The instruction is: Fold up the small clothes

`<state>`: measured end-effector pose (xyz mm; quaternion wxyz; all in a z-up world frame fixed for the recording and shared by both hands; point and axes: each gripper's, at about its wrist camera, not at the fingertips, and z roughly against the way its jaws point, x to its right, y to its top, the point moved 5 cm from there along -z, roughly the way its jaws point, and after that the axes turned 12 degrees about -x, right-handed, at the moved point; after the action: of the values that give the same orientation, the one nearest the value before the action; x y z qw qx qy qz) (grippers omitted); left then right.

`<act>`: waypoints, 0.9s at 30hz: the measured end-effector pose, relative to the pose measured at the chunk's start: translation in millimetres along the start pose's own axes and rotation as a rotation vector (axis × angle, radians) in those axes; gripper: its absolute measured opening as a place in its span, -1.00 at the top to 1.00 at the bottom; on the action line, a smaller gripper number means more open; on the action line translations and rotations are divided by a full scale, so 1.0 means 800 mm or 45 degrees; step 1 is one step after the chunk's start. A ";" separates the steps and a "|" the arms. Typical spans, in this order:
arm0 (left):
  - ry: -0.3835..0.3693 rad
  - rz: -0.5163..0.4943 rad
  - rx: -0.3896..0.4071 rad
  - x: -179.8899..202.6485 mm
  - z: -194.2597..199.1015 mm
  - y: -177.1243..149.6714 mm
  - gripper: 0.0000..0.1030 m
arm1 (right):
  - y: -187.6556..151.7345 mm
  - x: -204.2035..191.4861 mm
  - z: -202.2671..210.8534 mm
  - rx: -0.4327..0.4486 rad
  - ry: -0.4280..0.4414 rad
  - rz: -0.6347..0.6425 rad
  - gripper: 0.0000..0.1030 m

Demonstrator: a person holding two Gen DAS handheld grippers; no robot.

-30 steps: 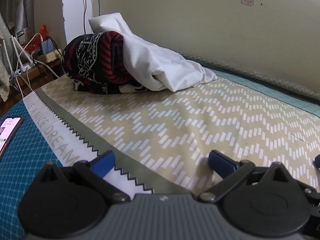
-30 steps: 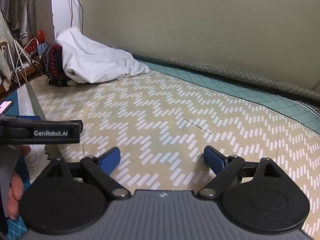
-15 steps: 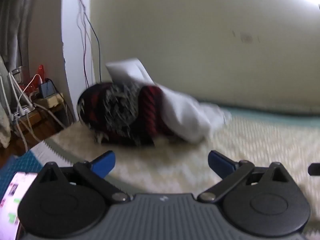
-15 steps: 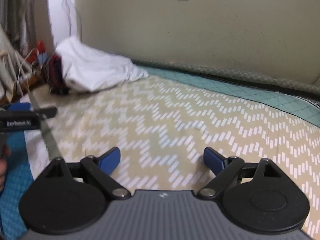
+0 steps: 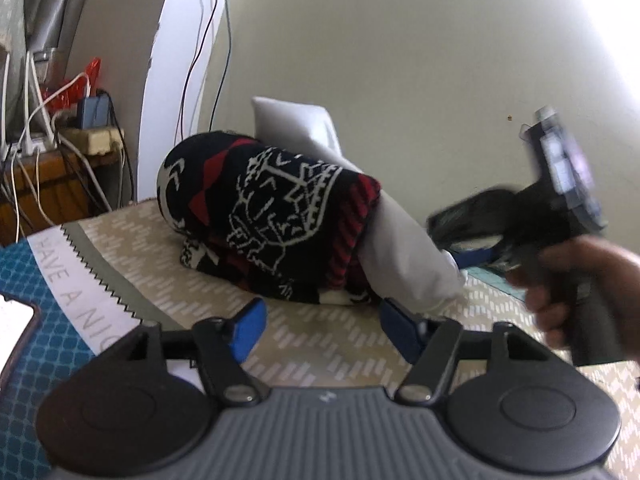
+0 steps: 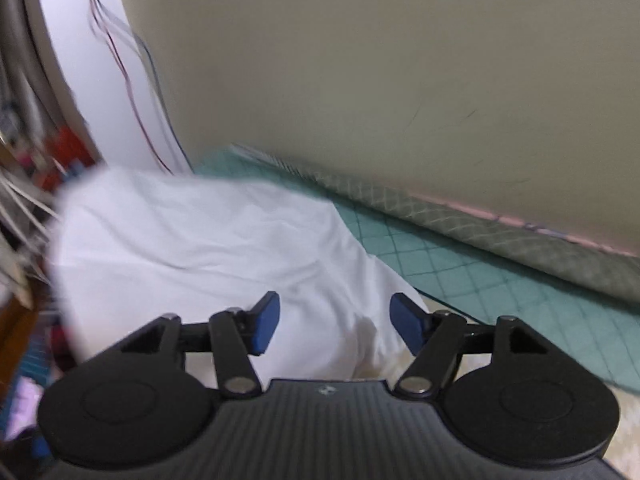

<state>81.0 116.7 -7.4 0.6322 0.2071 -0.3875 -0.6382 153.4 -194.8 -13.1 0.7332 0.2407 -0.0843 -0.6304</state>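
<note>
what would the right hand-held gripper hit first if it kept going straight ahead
Most likely the white garment: it fills the space just beyond the open right hand-held gripper. Whether the fingertips already touch it is unclear.

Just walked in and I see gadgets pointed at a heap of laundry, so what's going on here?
A person holds a two-finger gripper in each hand and is reaching toward a small pile of clothes on the patterned bedspread. The left gripper is open just short of the black-and-red knit garment. The right gripper is open over the white garment, which lies against the knit one. Nothing is gripped yet, and no folding has started.
</note>
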 end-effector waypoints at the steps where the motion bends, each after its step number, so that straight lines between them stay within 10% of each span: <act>1: -0.005 0.008 -0.009 -0.001 -0.002 0.000 -0.08 | -0.001 -0.002 -0.012 -0.035 -0.030 -0.005 0.68; 3: -0.005 0.023 -0.019 -0.003 -0.003 -0.001 -0.01 | 0.003 -0.013 -0.004 0.012 0.004 -0.018 1.00; 10: -0.022 0.077 -0.025 -0.010 -0.003 0.001 0.02 | 0.030 -0.036 0.180 0.459 0.052 -0.064 1.00; 17: -0.050 0.098 0.062 -0.017 0.011 0.007 0.02 | -0.045 -0.062 0.428 0.917 0.005 -0.019 1.00; 24: -0.072 0.029 0.060 0.014 0.021 0.011 0.01 | -0.149 -0.023 0.505 0.867 -0.206 0.015 1.00; 25: -0.074 0.020 0.068 0.018 0.024 0.011 0.01 | -0.154 -0.017 0.487 0.825 -0.231 0.004 0.79; 26: -0.055 0.004 0.085 0.022 0.027 0.011 0.01 | -0.162 -0.012 0.467 0.766 -0.235 0.014 -0.01; 27: -0.010 -0.012 0.108 0.025 0.029 0.011 0.01 | -0.166 -0.010 0.438 0.708 -0.266 0.017 -0.32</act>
<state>67.0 103.6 17.9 0.6183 0.2331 -0.4158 -0.6248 -115.1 -285.8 232.4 0.6305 0.3657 -0.3305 -0.5996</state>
